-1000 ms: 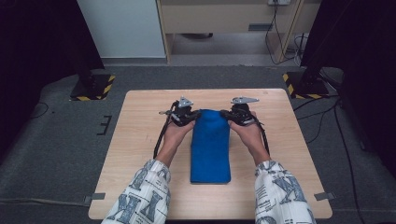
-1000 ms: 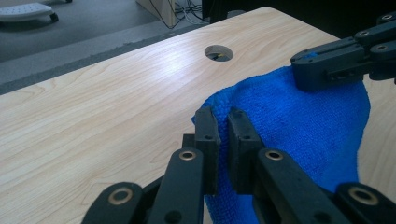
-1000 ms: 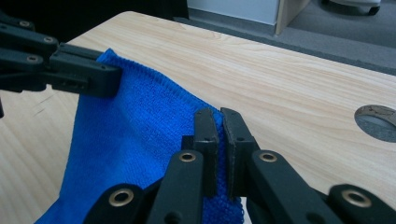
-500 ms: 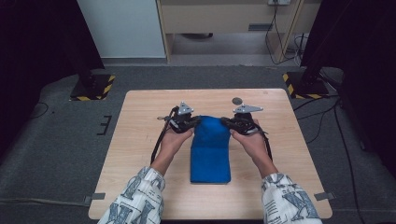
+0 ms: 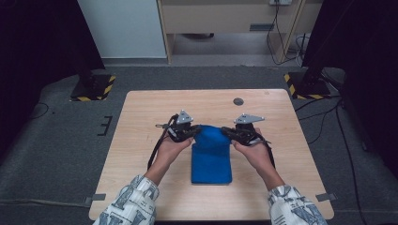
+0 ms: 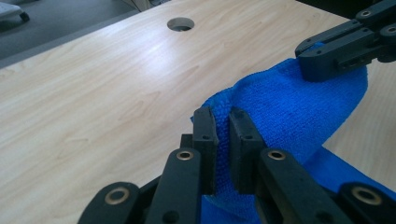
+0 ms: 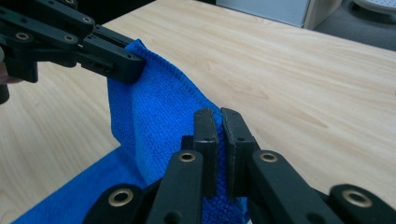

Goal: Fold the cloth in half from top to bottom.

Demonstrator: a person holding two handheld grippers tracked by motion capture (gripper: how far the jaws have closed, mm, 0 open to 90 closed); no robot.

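Clearly, the person was midway through folding the blue cloth (image 5: 211, 154), which lay near the middle of the wooden table (image 5: 141, 117), its near part flat and its far edge lifted off the wood. The left gripper (image 5: 190, 133) had its jaws pressed together on the far-left corner, cloth pinched between the pads, as the left gripper view made plain (image 6: 219, 154). The right gripper (image 5: 233, 133) pinched the far-right corner just the same, jaws closed on a fold of blue fabric (image 7: 217, 154). Between them the raised edge hung in a soft curve.

To do this step well, I judged that both hands should travel together toward the near edge, level with one another, so the lifted edge stayed taut and did not sag or twist. The 2 corners ought to land squarely over the near corners before either grip let go; releasing 1 side early would likely skew the fold. Keeping the raised edge low over the table would help stop the flat part from dragging.

Counting up: 1 cloth, 2 grippers, 2 hands in patterned sleeves (image 5: 136, 201), 1 table, and 1 round hole (image 5: 238, 101) in the tabletop toward the far right, well apart from the cloth.
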